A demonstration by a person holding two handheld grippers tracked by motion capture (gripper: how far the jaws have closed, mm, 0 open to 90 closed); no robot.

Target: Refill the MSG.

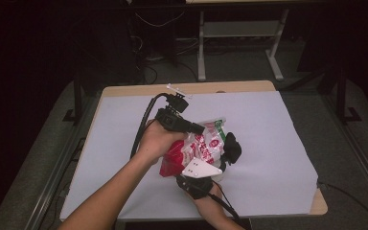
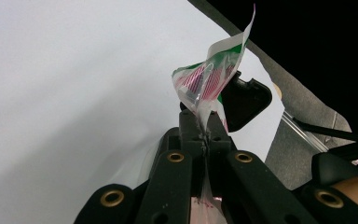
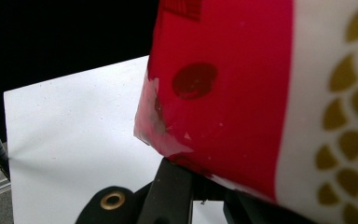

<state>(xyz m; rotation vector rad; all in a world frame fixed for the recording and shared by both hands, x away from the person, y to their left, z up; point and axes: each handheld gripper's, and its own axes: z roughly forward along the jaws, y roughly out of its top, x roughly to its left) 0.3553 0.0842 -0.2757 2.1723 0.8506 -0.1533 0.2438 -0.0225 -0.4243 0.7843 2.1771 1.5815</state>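
A crinkly snack bag, red at one end and white with red and green print, hangs above the white table sheet between both grippers. My left gripper comes in from the left and is shut on the bag's thin sealed edge, which stands up out of the pinched jaws. From the near edge my right gripper, grey plate on top, reaches up and is shut on the bag. Seen close from that gripper, the bag's red and gold-dotted side covers the tips of the jaws.
The white sheet covers a wooden tabletop whose edge shows at the back and the right corner. A black part of the right gripper sits just behind the bag. Beyond the table are grey floor, white desk legs and cables.
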